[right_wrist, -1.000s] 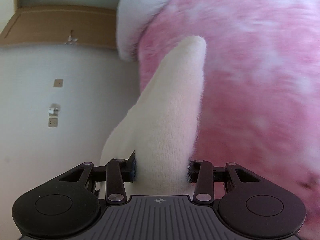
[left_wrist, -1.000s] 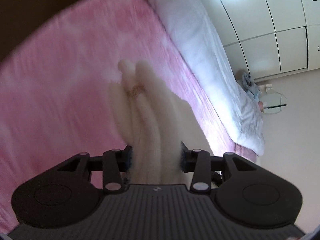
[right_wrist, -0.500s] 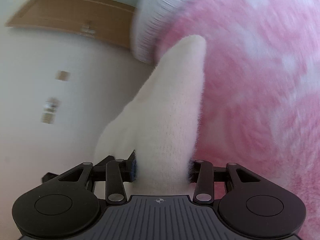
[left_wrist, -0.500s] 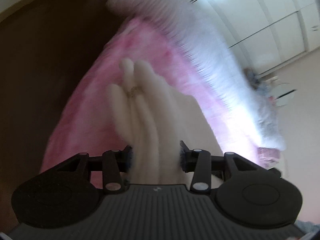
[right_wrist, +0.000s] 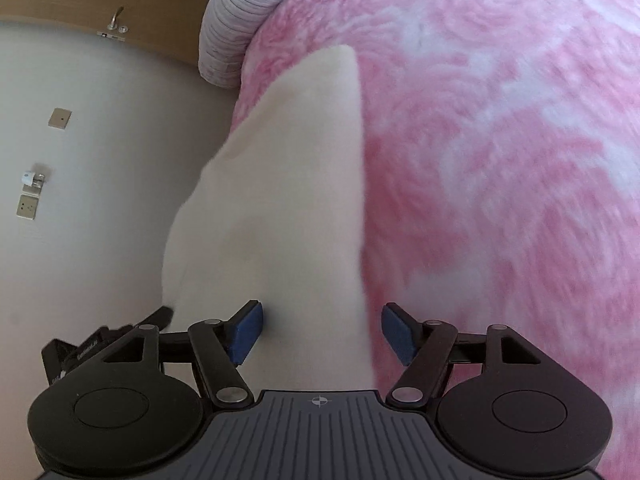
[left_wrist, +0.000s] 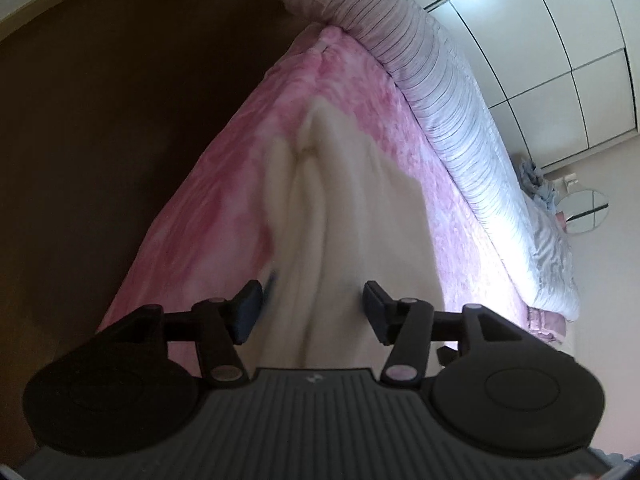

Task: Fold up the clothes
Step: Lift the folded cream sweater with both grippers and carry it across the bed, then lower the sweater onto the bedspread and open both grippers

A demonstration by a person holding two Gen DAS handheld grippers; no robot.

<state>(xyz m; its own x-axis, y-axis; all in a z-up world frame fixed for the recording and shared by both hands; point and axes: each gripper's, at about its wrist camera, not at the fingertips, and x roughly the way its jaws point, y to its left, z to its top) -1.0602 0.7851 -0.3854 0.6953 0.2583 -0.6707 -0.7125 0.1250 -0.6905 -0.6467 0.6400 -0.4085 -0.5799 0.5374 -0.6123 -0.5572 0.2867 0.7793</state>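
A cream fuzzy garment (left_wrist: 344,216) lies on the pink blanket (left_wrist: 216,200), bunched in long folds with a small gold detail near its far end. My left gripper (left_wrist: 314,312) stands open over its near end, the cloth loose between the pads. In the right wrist view the same cream garment (right_wrist: 288,200) lies along the bed's left edge on the pink blanket (right_wrist: 500,140). My right gripper (right_wrist: 322,330) is open, with cloth between the blue pads (right_wrist: 250,330) but not pinched.
A striped grey-white duvet (left_wrist: 440,92) is rolled along the far side of the bed. White wardrobe doors (left_wrist: 552,40), a small round glass table (left_wrist: 584,212) and floor lie beyond. A dark headboard (left_wrist: 100,120) is at the left. A wall with sockets (right_wrist: 28,206) stands left of the right gripper.
Both grippers have opened and let go of the cream garment, which now lies slack on the blanket. The left gripper view has swung toward the headboard.
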